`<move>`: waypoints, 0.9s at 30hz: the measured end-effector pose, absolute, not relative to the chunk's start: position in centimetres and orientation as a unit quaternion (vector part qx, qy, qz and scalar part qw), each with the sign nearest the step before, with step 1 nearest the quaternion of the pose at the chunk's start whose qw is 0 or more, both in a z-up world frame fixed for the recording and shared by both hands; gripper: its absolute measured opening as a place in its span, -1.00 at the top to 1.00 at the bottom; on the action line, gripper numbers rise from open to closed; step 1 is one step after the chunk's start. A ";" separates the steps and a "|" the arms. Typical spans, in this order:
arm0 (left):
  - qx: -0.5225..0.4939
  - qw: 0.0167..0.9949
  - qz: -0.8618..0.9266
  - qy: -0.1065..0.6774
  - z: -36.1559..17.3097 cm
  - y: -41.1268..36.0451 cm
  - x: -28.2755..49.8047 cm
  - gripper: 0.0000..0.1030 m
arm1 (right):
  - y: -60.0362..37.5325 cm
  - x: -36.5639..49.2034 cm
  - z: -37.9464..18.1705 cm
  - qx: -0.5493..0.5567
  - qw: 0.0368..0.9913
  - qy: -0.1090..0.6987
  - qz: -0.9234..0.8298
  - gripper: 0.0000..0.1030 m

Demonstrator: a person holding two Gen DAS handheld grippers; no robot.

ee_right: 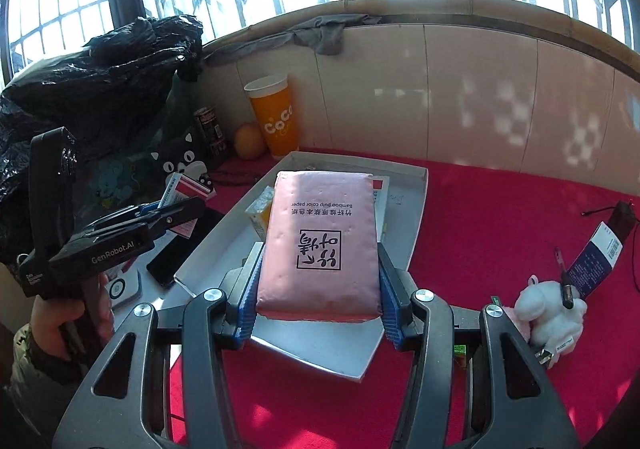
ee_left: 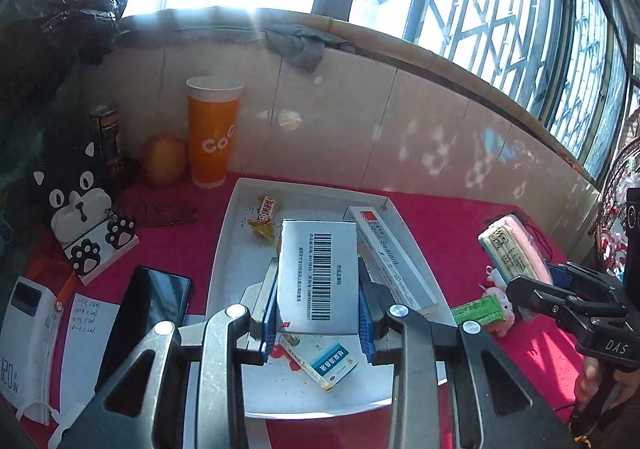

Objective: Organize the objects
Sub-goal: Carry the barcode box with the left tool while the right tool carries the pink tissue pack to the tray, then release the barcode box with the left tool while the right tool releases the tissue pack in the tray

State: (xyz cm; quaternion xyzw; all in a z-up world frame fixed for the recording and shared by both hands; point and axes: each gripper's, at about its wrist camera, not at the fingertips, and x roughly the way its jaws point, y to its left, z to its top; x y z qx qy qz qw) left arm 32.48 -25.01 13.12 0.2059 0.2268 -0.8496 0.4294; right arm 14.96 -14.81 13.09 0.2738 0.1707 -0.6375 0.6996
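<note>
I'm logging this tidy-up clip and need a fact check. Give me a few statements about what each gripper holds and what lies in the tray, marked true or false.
1. The left gripper is clamped on a grey cardboard box with a barcode. True.
2. The right gripper stands open with nothing in it. False: it grips a pink tissue pack.
3. A long white Liquid Sealant box lies in the white tray. True.
4. The orange paper cup stands inside the tray. False: it stands beyond it, by the wall.
5. The black phone lies in the tray. False: it lies on the red cloth.
</note>
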 end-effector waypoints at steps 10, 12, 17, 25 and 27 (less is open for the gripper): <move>0.222 0.416 -0.845 0.253 13.8 -32.2 28.4 0.37 | -19.6 18.3 9.4 0.279 0.693 0.224 -0.625 0.03; 0.234 0.414 -0.842 0.254 13.3 -33.3 27.4 0.37 | -20.5 18.9 8.6 0.280 0.692 0.235 -0.623 0.03; 0.233 0.414 -0.843 0.254 12.9 -34.3 26.4 0.37 | -22.0 19.5 7.4 0.278 0.686 0.250 -0.624 0.03; 0.233 0.418 -0.844 0.242 12.9 -34.8 25.9 0.37 | -23.5 19.7 6.3 0.269 0.677 0.262 -0.633 0.02; 0.231 0.417 -0.844 0.246 12.8 -35.1 25.9 0.37 | -23.7 19.8 6.2 0.263 0.675 0.265 -0.637 0.02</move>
